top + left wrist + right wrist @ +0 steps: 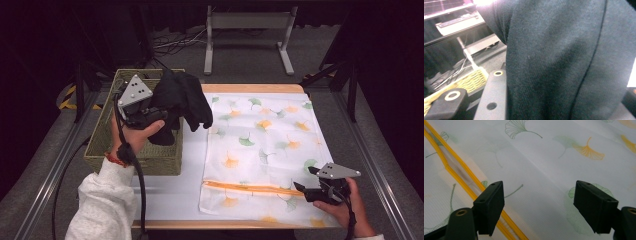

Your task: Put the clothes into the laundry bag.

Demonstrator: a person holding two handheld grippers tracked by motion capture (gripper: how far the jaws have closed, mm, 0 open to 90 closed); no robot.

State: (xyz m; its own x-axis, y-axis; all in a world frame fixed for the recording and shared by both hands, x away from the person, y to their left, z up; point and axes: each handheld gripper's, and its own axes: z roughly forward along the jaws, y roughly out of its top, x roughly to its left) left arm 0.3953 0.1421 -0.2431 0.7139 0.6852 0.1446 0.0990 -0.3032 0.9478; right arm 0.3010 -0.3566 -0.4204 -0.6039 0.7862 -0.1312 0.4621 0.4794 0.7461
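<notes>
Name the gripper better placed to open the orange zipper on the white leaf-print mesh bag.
Right. The right gripper hovers open right at the orange zipper of the white leaf-print mesh bag. The left gripper is shut on the dark knit garment above the woven basket.

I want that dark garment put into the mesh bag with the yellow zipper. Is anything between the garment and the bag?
Nothing visible. The garment hangs from the left tongs above the basket; the bag lies flat beside it, right tongs open at its zipper.
</notes>
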